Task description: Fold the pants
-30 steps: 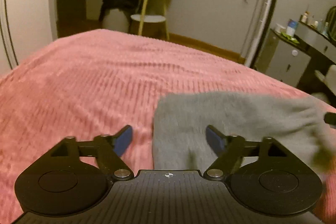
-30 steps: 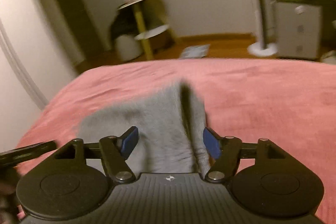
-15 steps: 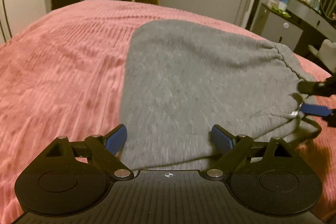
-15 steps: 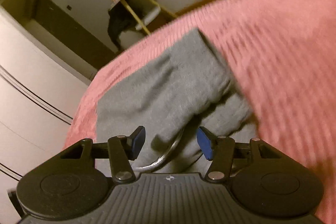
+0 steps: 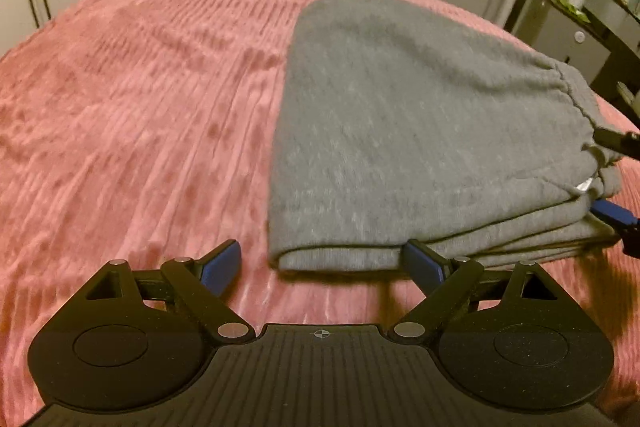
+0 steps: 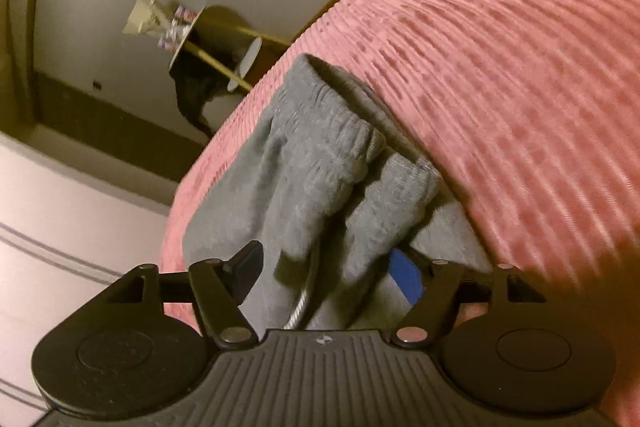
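Observation:
The grey pants (image 5: pixel 420 131) lie folded in a thick stack on the pink ribbed bedspread (image 5: pixel 140 99). My left gripper (image 5: pixel 322 263) is open and empty, just in front of the stack's near folded edge. My right gripper (image 6: pixel 326 267) is open with its jaws on either side of the bunched waistband and drawstring end of the pants (image 6: pixel 320 167), rolled to one side. Its fingers (image 5: pixel 612 213) show at the stack's right end in the left wrist view.
A yellow-legged side table (image 6: pixel 208 43) with dark clothing stands beyond the bed's far edge. A white dresser with bottles (image 5: pixel 576 23) is at the right. A wall (image 6: pixel 60 207) is close on the left.
My left gripper has pulled back off the pants, so the folded edge now lies ahead of its fingers. My right gripper has opened wider and rolled further around the waistband end.

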{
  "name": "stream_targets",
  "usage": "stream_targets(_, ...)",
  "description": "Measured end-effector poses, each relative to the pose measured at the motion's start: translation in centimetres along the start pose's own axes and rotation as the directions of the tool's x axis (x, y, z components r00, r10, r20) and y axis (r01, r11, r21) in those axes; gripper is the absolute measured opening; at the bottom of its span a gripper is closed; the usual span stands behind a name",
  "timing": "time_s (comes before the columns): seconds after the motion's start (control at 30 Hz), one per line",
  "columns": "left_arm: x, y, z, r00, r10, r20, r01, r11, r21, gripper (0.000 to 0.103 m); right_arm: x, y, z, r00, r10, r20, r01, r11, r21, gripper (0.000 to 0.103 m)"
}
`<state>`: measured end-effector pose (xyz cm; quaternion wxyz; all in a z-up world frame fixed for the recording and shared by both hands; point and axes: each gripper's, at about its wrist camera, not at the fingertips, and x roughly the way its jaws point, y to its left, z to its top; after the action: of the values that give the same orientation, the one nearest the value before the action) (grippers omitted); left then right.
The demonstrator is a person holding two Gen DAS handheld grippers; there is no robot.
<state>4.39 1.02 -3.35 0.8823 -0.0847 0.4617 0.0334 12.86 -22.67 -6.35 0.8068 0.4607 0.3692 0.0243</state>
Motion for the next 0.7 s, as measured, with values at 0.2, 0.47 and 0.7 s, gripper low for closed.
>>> stream_targets(0.2,-0.5,0.8,-0.2,1.0,0.023,0.012,-0.023,0.998,-0.054,0.092,1.3,1.6,-0.1,0.996,-0.087,0.027,0.089,0.992,-0.084,0.026)
stream_targets(0.47,-1.4,0.3,0.5,0.995,0.069,0.078,-0.068,0.998,-0.018,0.095,-1.6,2.8,-2.7,0.986,-0.101,0.131,0.136,0.946,-0.294,0.013)
stream_targets(0.7,-1.0,0.5,0.5,0.997,0.063,0.054,-0.061,0.997,-0.039,0.095,-1.4,2.7,-2.9,0.973,-0.205,0.105,0.23,0.905,-0.357,0.031)
